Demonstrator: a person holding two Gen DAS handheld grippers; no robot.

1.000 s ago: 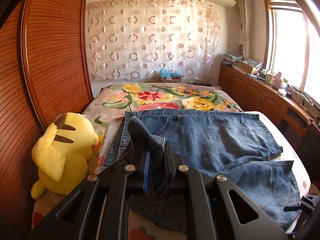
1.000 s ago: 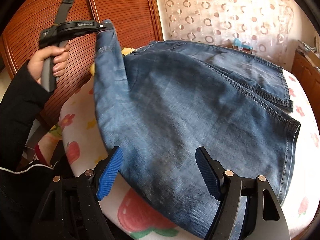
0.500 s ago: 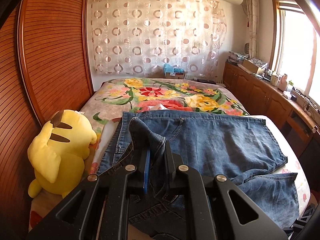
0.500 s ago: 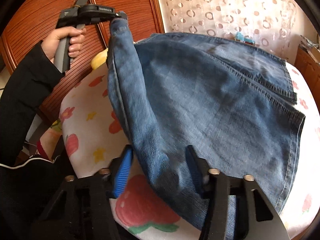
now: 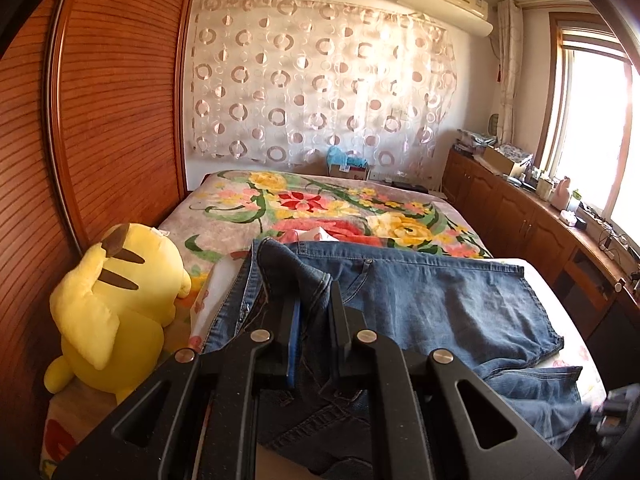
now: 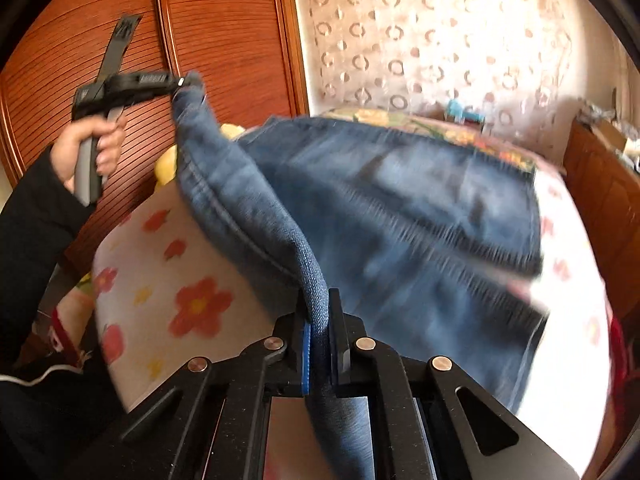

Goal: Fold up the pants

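Both my tools are pinching one pair of jeans (image 5: 432,300): the right tool (image 6: 320,344) grips a near edge, the left tool (image 5: 312,320) holds a raised fold. The jeans drape over the bed (image 5: 240,216); one yellow plush (image 5: 116,300) sits left.

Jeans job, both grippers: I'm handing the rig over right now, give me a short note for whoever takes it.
Left gripper: shut on a bunched denim edge of the jeans, held raised off the bed.
Right gripper: shut on another edge of the jeans, nearer the foot of the bed.
The rest of the jeans lies spread across the bed; a yellow plush toy sits beside them.
Done: both edges gripped and lifted.
Left: carry the lifted edge over, lay it flat, then finish folding.
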